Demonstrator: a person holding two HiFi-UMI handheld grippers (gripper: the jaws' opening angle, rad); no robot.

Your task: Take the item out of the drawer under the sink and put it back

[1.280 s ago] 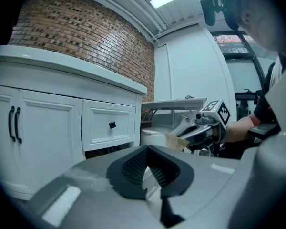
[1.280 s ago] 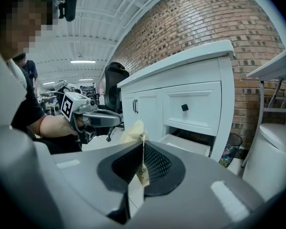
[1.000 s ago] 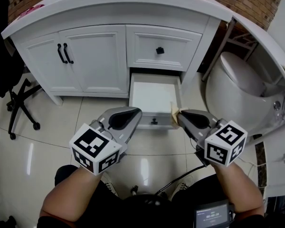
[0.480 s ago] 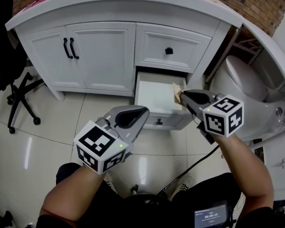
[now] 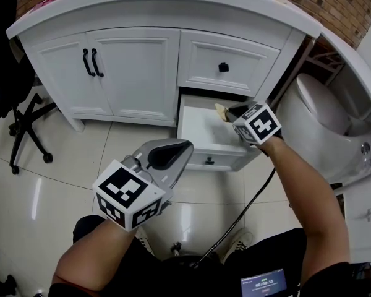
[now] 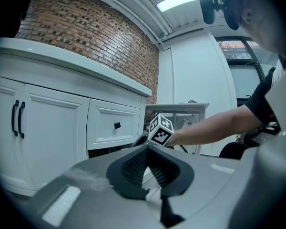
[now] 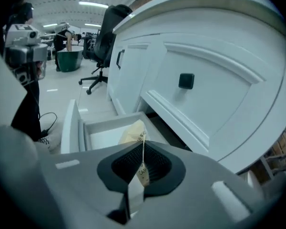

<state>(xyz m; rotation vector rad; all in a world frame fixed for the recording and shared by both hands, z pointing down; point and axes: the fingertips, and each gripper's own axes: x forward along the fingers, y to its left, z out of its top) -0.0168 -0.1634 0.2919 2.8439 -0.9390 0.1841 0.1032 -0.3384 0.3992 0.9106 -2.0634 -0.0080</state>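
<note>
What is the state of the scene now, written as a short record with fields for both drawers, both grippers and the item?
lower drawer: pulled open, inside looks bare
upper drawer: closed
right gripper: shut on tan packet, over the lower drawer
left gripper: shut, empty, over the floor in front of the cabinet

Right gripper point(image 5: 229, 112), packet point(image 5: 221, 110) now over drawer point(image 5: 201, 158)

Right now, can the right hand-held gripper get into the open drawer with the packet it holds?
Probably yes. The drawer is pulled out, and the right hand-held gripper, shut on the packet, hangs over its back right corner. The left hand-held gripper is well short of it.
</note>
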